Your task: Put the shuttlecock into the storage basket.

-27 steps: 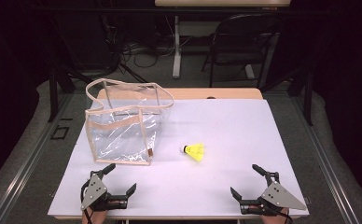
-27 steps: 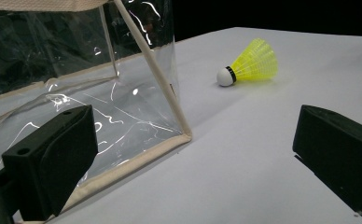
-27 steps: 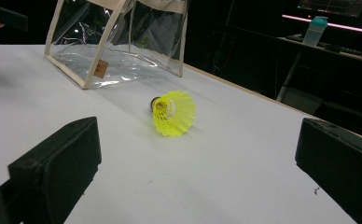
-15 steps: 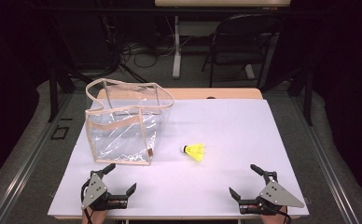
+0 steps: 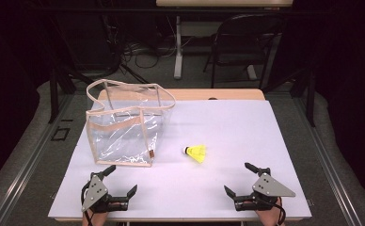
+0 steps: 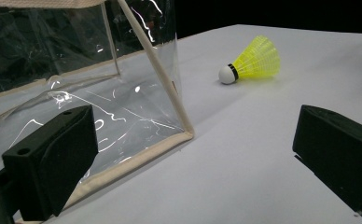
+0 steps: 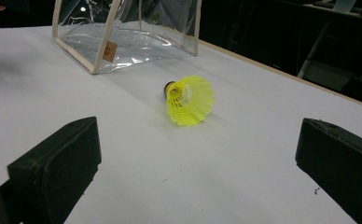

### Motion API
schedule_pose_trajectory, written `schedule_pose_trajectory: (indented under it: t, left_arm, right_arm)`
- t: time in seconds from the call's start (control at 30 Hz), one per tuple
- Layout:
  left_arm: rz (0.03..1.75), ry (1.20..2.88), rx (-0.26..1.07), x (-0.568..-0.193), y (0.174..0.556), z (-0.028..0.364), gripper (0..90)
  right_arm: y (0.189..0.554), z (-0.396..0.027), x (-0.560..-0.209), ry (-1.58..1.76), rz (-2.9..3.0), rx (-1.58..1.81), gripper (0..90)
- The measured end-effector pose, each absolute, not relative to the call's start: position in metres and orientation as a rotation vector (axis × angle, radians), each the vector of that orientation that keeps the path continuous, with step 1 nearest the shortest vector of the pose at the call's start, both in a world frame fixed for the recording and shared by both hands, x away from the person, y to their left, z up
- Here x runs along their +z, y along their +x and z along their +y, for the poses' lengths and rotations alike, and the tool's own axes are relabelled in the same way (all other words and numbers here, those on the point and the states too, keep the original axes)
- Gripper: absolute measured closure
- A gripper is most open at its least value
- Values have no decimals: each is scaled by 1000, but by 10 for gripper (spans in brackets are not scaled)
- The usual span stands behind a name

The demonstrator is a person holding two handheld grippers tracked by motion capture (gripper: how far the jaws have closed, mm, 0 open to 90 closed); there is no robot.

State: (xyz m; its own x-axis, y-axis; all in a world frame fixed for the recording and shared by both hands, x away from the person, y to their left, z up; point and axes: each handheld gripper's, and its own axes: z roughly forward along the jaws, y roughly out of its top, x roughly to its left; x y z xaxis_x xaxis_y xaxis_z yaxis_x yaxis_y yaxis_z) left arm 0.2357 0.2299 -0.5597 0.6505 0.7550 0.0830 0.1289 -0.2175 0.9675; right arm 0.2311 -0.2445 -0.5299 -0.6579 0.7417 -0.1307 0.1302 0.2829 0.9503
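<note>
A yellow shuttlecock (image 5: 197, 153) lies on its side near the middle of a white table (image 5: 227, 122), its pale cork nose pointing toward nine o'clock in the high view and its mesh skirt flaring toward three o'clock, while two hand-held grippers wait along the near edge. The left gripper (image 5: 117, 181) sits at about seven o'clock from the shuttlecock, its jaws spread wide with nothing between them; the right gripper (image 5: 242, 181) sits at about five o'clock, its jaws likewise wide apart and empty. Both are well apart from the shuttlecock, which rests alone on the bare surface between them and farther up the table. A clear plastic bag (image 5: 124, 127) with beige trim and a looped beige strap stands upright at roughly ten o'clock from the shuttlecock, near it but not touching, with its near bottom corner just ahead of the left gripper. In the left gripper view the bag's trimmed lower edge runs past the left-hand jaw, and the shuttlecock (image 6: 251, 60) lies beyond at about one o'clock. In the right gripper view the shuttlecock (image 7: 188, 100) sits almost dead ahead at twelve o'clock, open skirt toward the camera, with the bag (image 7: 128, 32) behind it at eleven o'clock. A dark chair (image 5: 242, 42) stands on the floor past the table's far edge
</note>
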Motion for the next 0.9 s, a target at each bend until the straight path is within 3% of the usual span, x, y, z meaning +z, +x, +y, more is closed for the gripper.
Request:
schedule_pose_trajectory:
  t: [0.9]
  left_arm:
    - [727,1716,679,-560,235,232,0]
  right_arm:
    - [264,-208,-530,779,2157,1339,0]
